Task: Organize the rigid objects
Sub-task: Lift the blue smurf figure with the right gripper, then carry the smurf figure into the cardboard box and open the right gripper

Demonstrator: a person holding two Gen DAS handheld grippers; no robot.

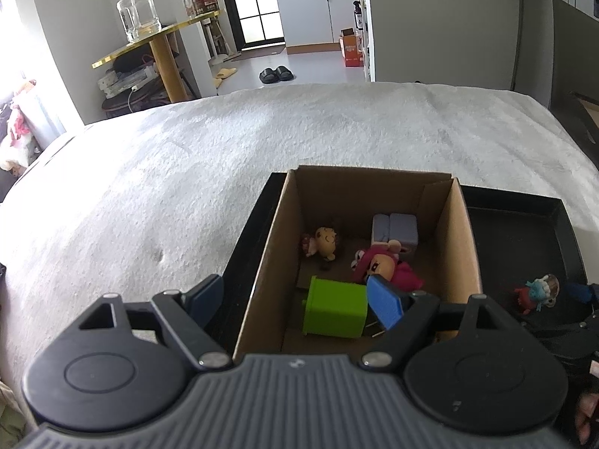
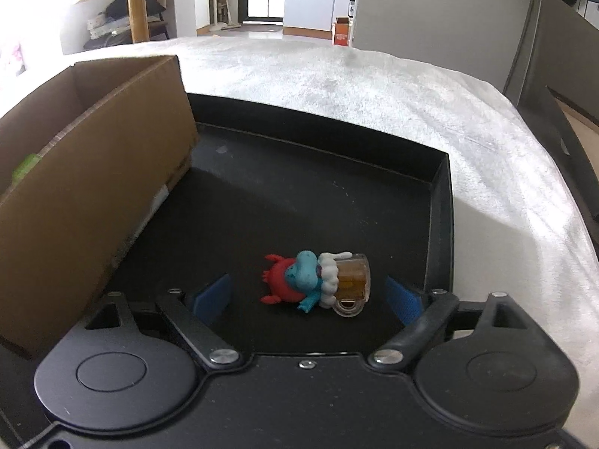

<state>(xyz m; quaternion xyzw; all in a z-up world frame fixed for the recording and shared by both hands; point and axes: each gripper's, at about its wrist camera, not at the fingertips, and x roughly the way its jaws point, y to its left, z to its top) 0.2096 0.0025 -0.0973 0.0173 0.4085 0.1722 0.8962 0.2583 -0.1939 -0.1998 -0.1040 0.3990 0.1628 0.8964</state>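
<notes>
**Right tongs straddle the last figurine, ready to close**

Right tongs (image 2: 312, 295) sit nearest the lens, their blue pads spread wide on either side of a small figurine (image 2: 316, 282) and touching nothing. From there the scene runs down in size.

Largest is the bed (image 1: 149, 172) with its pale fuzzy cover, which carries everything. On it rests a black tray (image 2: 441, 202), and on the tray's left part stands an open cardboard box (image 2: 97, 172). Inside the box lie a green block (image 1: 335, 308), a pale blue block (image 1: 395, 230), a pink-haired doll (image 1: 385, 267) and a small yellow-faced doll (image 1: 324, 243). The left tongs (image 1: 295, 303) hover at the box's near left corner, pads apart and empty, one pad outside the wall and the other over the green block.

Smallest, and seemingly the only piece not yet boxed, is the figurine: red and teal, with white trim and a clear amber mug-like part, lying on its side on the bare tray floor to the right of the box.

To grip it well, I would lower the pads until they bracket the red and teal body rather than the slick mug part, centre it between them, then close gently. A lopsided squeeze could make it pivot or skid across the smooth tray. After that, the lift has to clear the tall box wall before moving left.
</notes>
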